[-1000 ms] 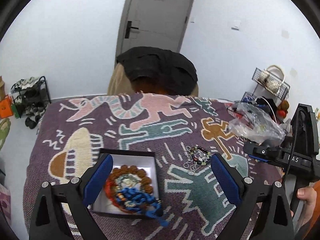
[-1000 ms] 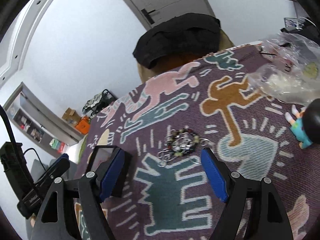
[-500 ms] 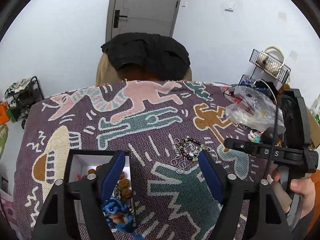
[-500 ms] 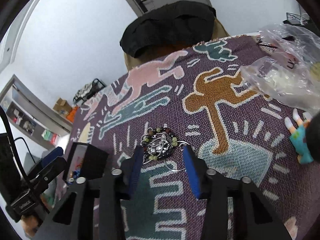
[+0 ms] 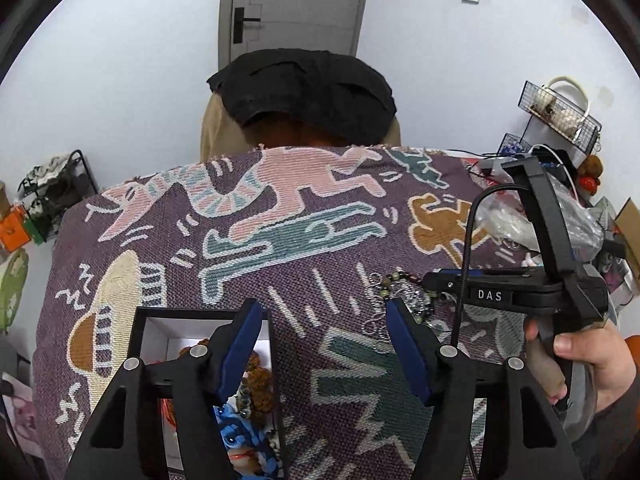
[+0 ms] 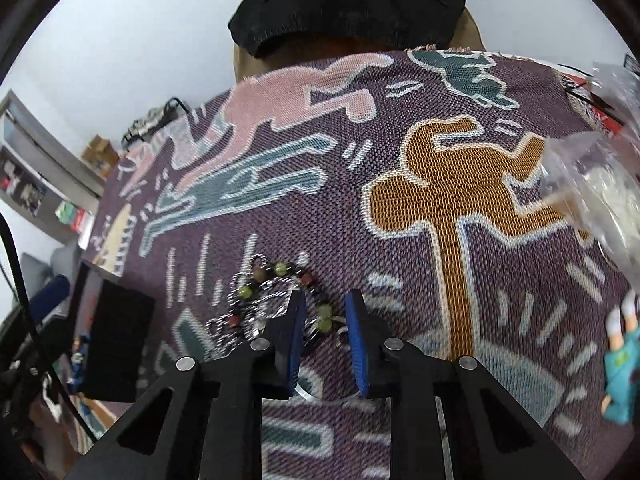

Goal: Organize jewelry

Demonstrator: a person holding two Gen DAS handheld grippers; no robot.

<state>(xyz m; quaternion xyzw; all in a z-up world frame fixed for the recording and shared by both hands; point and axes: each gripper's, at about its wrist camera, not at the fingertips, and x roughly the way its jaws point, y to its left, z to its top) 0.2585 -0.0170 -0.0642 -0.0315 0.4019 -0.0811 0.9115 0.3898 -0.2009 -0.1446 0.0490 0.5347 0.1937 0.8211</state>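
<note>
At lower centre of the right wrist view, the right gripper [image 6: 323, 326] straddles the beaded bracelet [image 6: 276, 300] on the blanket-covered surface [image 6: 460, 208], jaws narrowed but not yet clamped; press low, catching beads, not chain. The left gripper [image 5: 324, 344] hangs released beside the jewelry box [image 5: 160, 320].

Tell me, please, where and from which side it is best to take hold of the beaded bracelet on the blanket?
Grip the beaded bracelet at its near-right arc, where green beads stand clear of the tangled chain. It lies flat on the blanket, so come from above, straddling the strand, as the right tongs already do.
</note>
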